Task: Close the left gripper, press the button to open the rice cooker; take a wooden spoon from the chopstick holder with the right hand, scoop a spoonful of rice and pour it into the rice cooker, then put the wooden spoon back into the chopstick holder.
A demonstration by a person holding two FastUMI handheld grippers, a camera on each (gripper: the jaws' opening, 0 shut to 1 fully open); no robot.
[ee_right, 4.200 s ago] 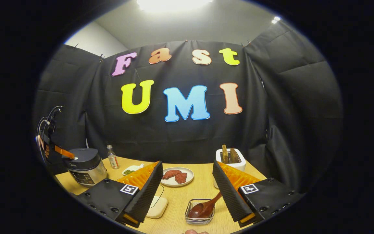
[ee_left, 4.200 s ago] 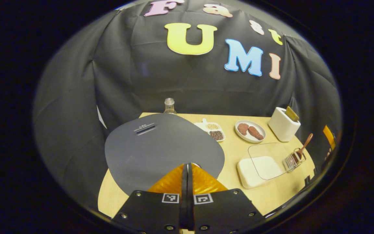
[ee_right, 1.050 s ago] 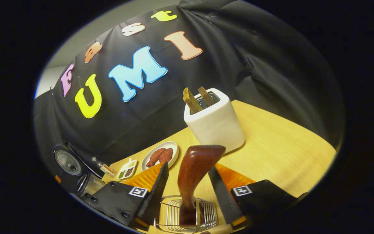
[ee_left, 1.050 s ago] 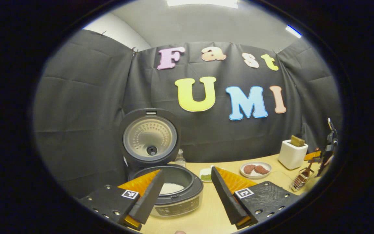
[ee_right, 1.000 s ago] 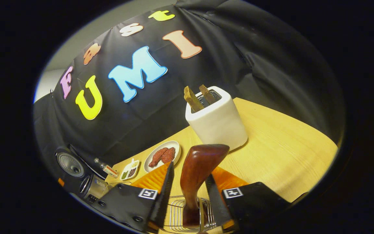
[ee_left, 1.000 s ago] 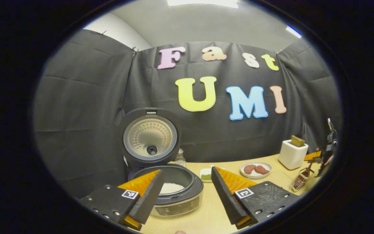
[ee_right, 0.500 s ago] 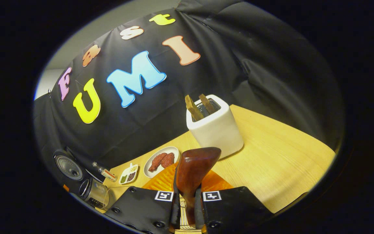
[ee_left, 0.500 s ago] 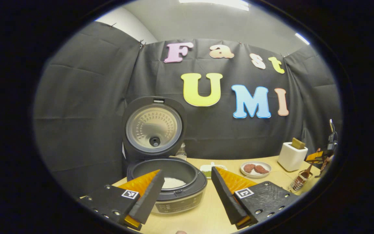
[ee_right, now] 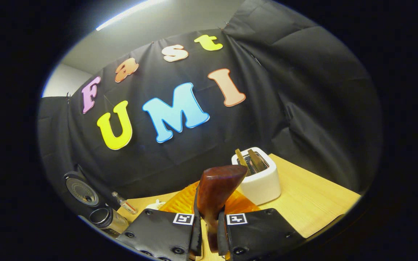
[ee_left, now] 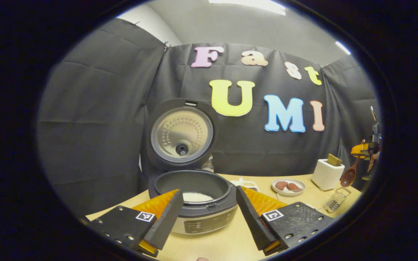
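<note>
- While the left gripper hangs with its two fingers spread wide and nothing between them, the dark round rice cooker stands just ahead of it on the pale wooden table.
- Its lid stands upright at the back, the ribbed metal inner face turned this way, and a low patch of white rice lies in the dark inner pot.
- Over at the table's right end in the left gripper view, the wire chopstick holder sits near the white toaster, and the dark brown wooden spoon hangs in the air above the holder, clear of it.
- Seen in the right gripper view, the right gripper is clenched on that wooden spoon's handle, a finger pressing on either side, with the handle's broad end rising above the fingers.
- A white plate with reddish-brown pieces lies between the cooker and the toaster.
- Two brown slices stick up out of the toaster's slots.
- A small clear bottle stands near the cooker at the cloth wall.
</note>
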